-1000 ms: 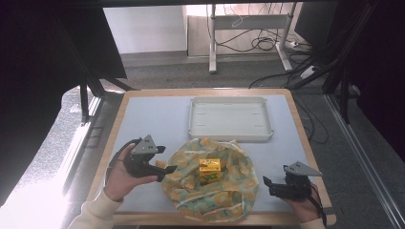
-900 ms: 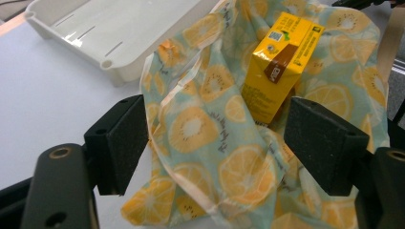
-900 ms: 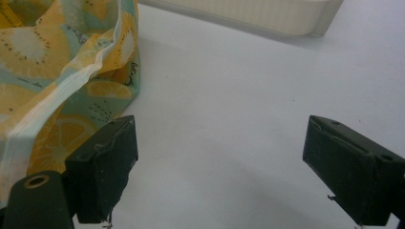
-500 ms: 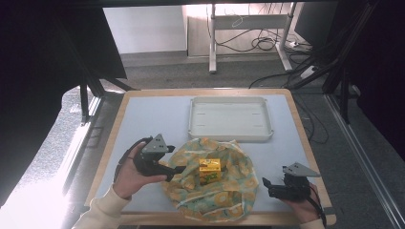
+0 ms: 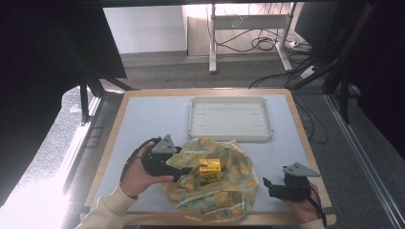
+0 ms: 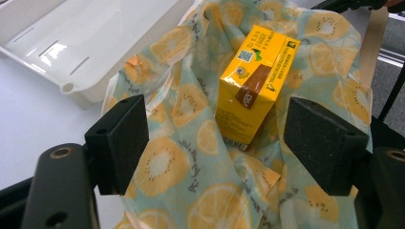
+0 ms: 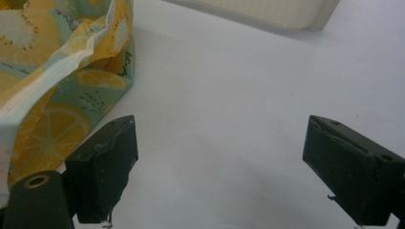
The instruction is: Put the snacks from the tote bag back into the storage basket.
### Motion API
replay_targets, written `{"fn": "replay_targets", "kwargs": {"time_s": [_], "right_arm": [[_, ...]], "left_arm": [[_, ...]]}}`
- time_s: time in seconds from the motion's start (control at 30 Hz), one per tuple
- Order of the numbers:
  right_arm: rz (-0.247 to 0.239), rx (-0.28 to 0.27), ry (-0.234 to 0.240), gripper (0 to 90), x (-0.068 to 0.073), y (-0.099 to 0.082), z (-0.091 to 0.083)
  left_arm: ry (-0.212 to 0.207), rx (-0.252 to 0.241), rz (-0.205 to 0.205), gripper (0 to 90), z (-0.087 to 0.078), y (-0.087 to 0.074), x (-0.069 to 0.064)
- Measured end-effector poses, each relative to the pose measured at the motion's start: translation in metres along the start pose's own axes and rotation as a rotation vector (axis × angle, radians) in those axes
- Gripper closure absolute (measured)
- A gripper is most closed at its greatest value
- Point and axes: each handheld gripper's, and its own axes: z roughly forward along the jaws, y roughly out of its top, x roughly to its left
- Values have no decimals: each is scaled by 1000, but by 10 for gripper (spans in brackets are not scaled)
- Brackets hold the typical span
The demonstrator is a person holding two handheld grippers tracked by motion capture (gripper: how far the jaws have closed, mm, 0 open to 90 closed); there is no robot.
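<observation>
Leftward no longer, the left claw (image 5: 184, 169) has slid in over the cloth (image 5: 224, 200), jaws wide around the carton (image 6: 253, 86) standing mid-cloth. Right claw (image 5: 265, 183) waits open on the bench (image 5: 143, 119). Carton looks light, stiff, crushable: grip its flat sides.

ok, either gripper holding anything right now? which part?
Nothing held. Left gripper is open above the fruit-print cloth, yellow carton ahead of it; right gripper is open over bare table.

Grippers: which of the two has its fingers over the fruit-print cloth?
The left gripper: its open fingers straddle the fruit-print cloth, aimed at the yellow drink carton. The right gripper sits over bare mat beside the cloth.
</observation>
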Motion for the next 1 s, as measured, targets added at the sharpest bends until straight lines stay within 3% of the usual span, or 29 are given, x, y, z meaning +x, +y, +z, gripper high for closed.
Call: {"fn": "replay_targets", "kwargs": {"time_s": [0.37, 0.6, 1.0], "right_arm": [[3, 4, -6, 117, -1, 0, -1], [1, 4, -7, 117, -1, -1, -1], [4, 7, -9, 117, -2, -1, 0]], "left_arm": [[-16, 2, 23, 235, 10, 12, -6], [-24, 25, 60, 235, 15, 19, -6], [-43, 42, 74, 236, 26, 28, -9]]}}
